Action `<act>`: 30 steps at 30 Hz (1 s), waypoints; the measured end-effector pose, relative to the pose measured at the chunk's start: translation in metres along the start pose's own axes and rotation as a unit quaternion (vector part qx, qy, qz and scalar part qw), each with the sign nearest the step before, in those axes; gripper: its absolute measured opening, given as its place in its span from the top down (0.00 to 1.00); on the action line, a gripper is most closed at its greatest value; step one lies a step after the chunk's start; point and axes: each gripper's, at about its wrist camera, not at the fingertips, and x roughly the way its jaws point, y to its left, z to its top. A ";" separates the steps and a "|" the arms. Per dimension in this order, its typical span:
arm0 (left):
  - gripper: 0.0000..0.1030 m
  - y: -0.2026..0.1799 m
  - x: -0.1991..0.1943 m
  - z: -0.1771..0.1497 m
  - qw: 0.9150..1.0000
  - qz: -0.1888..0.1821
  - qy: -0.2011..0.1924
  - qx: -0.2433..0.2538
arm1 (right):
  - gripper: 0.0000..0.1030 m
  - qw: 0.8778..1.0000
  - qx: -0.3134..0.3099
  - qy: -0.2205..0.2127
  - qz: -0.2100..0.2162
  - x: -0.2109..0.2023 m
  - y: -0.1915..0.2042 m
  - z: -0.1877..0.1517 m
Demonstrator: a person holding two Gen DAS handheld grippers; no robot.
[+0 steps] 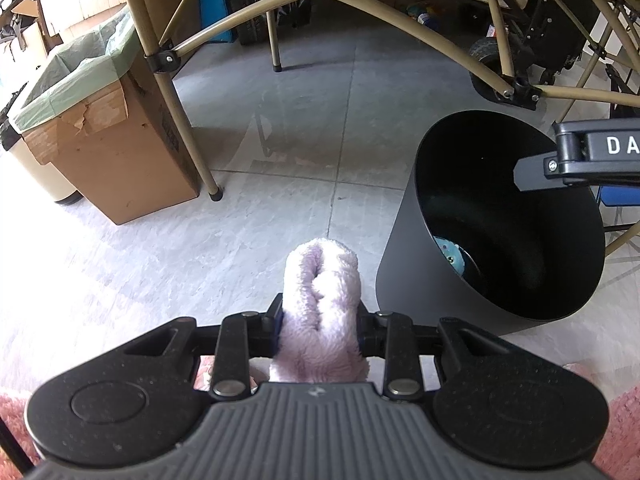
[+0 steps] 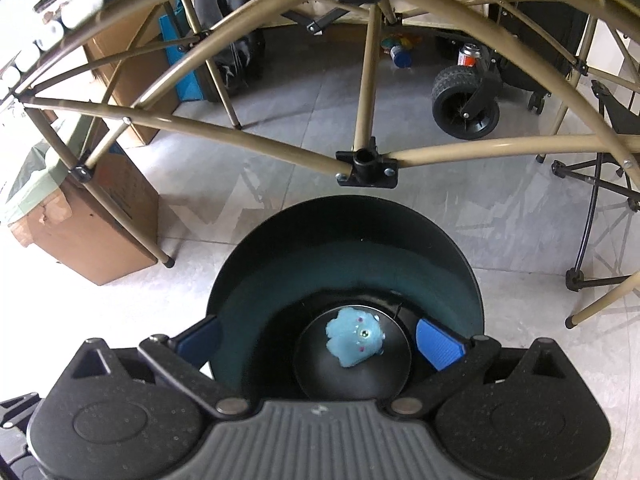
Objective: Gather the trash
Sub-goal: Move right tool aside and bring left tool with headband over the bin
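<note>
My left gripper (image 1: 320,320) is clamped on a fluffy pink cloth (image 1: 320,304), bottom centre. My right gripper (image 2: 320,340) hangs spread wide over the black bin (image 2: 344,264); blue soft toy (image 2: 356,342) lies on its bottom. Cardboard box (image 1: 108,140) upper left.

bin (image 1: 404,248) at 3 o'clock of cloth (image 1: 320,308) | toy (image 2: 355,341) in bin, on its bottom | box (image 1: 116,152) at 10 o'clock | folding frame (image 1: 384,8) at 12 o'clock, behind bin

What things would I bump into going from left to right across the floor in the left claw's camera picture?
Cardboard box with a green bag → fluffy pink cloth squeezed in the left claw → black bin → right claw over the bin.
</note>
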 end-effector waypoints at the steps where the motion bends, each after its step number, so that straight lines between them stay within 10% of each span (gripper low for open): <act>1: 0.70 -0.001 -0.001 0.000 1.000 -0.001 -0.001 0.001 | 0.00 1.000 0.001 -0.002 0.001 -0.002 -0.001 0.000; 30: 0.70 -0.042 -0.051 0.008 0.995 -0.004 -0.092 0.047 | 0.00 0.998 0.038 -0.058 -0.007 -0.059 -0.053 -0.022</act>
